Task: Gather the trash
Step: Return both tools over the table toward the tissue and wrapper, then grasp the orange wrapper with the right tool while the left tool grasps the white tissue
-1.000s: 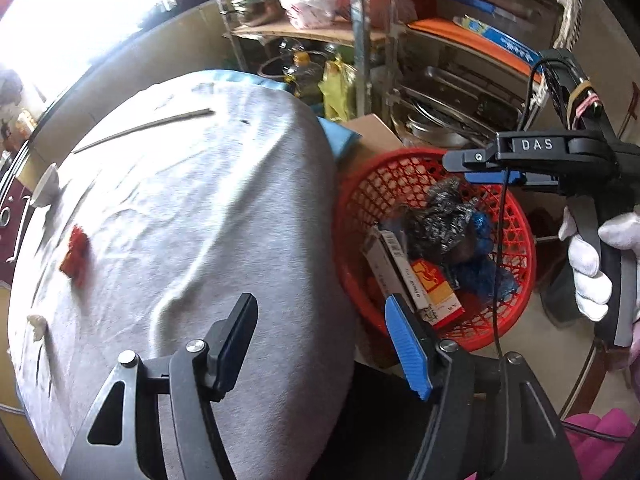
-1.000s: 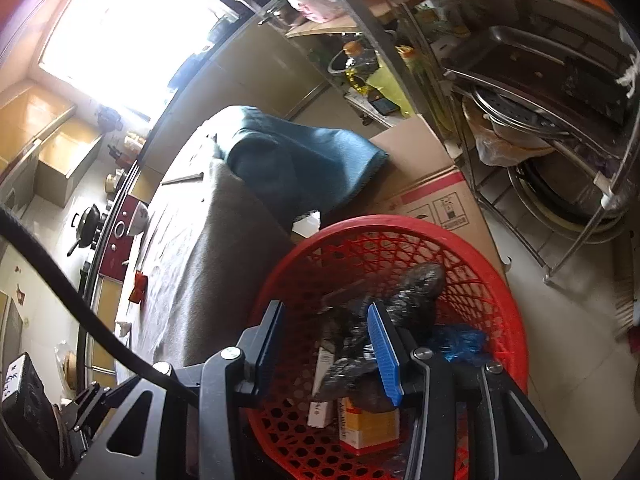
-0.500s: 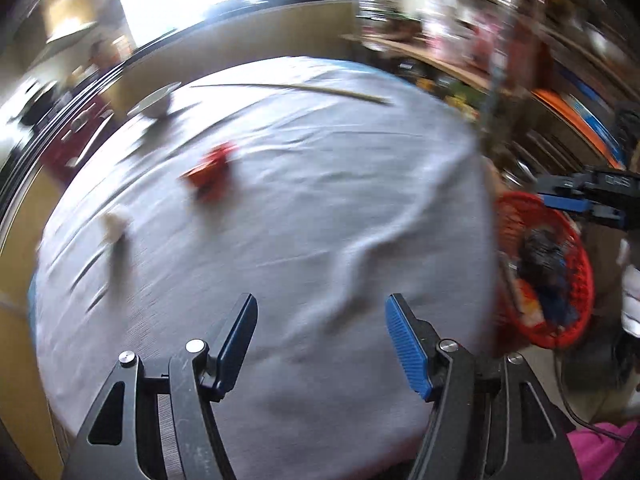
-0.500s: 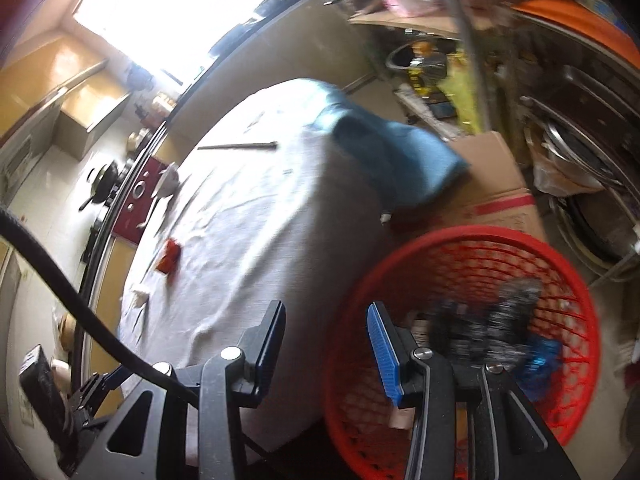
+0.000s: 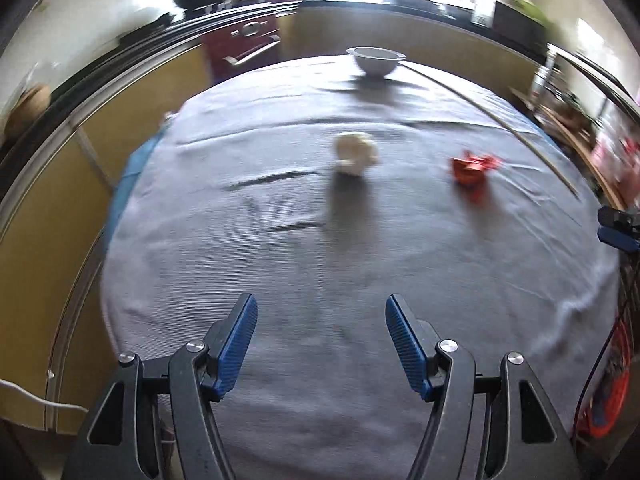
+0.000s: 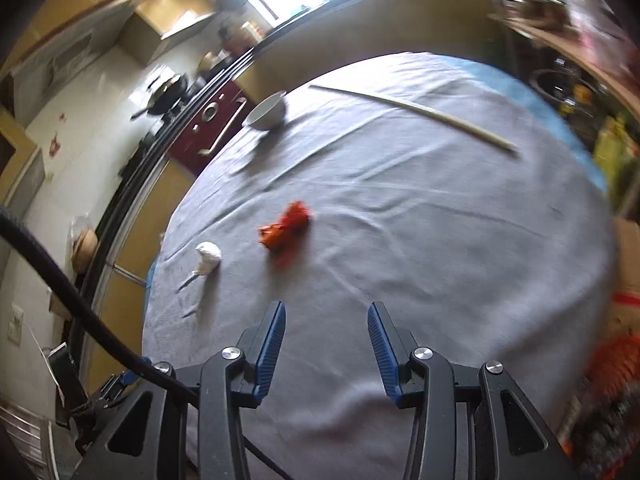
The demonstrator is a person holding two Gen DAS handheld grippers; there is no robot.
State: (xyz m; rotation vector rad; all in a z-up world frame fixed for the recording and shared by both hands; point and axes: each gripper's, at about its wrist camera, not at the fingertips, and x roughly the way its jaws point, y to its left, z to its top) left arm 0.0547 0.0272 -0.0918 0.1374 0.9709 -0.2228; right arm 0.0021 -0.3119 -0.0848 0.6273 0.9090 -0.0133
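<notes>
A crumpled white paper wad (image 5: 355, 153) and a crumpled red wrapper (image 5: 472, 167) lie on the grey tablecloth (image 5: 320, 260). Both also show in the right wrist view, the wad (image 6: 208, 258) left of the wrapper (image 6: 286, 230). My left gripper (image 5: 321, 344) is open and empty over the near part of the table, pointing at the wad. My right gripper (image 6: 326, 344) is open and empty, short of the wrapper. The red trash basket (image 5: 608, 396) is at the far right edge, and its blurred rim (image 6: 612, 364) shows in the right wrist view.
A white bowl (image 5: 375, 60) stands at the far table edge, also in the right wrist view (image 6: 267, 112). A long wooden stick (image 6: 412, 114) lies across the far side. A dark red oven (image 5: 244, 46) and counter are behind. Shelves stand at right.
Both grippers have swung left, away from the red basket and toward the table. The wad and wrapper now lie ahead of them. Both stay open.
</notes>
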